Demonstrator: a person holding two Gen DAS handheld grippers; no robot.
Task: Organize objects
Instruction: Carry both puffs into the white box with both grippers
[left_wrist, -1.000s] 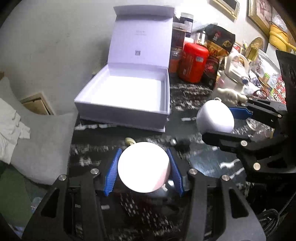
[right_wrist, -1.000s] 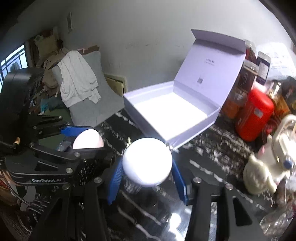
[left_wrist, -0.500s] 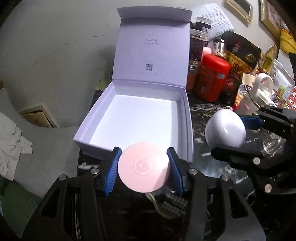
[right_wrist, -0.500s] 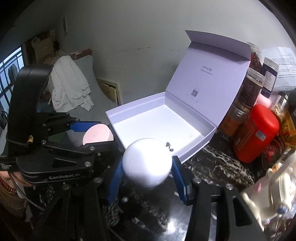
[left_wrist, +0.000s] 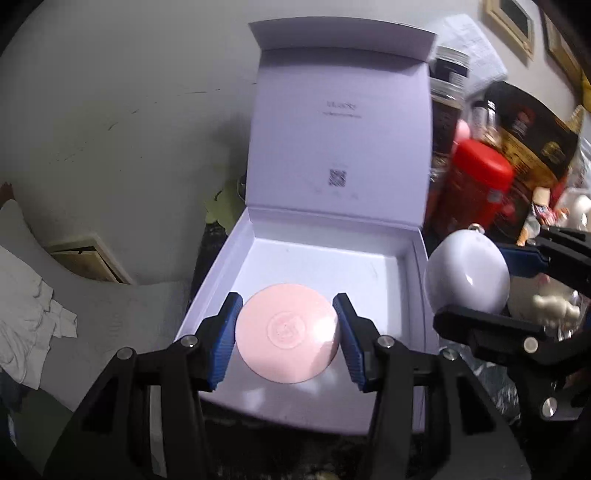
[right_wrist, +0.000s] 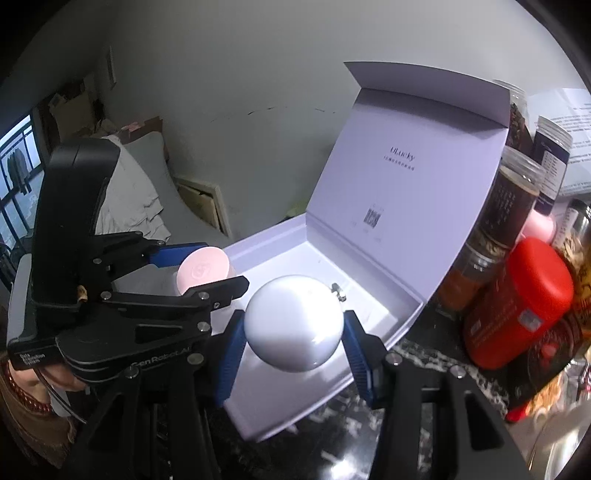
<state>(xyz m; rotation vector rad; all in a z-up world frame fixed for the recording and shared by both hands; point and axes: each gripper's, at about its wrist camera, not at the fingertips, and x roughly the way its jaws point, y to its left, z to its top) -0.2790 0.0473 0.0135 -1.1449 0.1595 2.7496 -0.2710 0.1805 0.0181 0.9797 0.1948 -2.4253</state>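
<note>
Over the dark marbled surface (right_wrist: 424, 354) we hold a pink disc (left_wrist: 288, 334) in the left claw (left_wrist: 287, 338) and a white ball (right_wrist: 293, 323) in the right claw (right_wrist: 293, 332), both clamped part-open above the open box (left_wrist: 369, 269), where the claws crowding together could knock the ball loose.

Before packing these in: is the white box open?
Open: the white box has its lid standing upright behind a bare tray.

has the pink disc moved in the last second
Yes. The pink disc, gripped in the left tool, has travelled forward from the dark countertop to above the open box.
</note>
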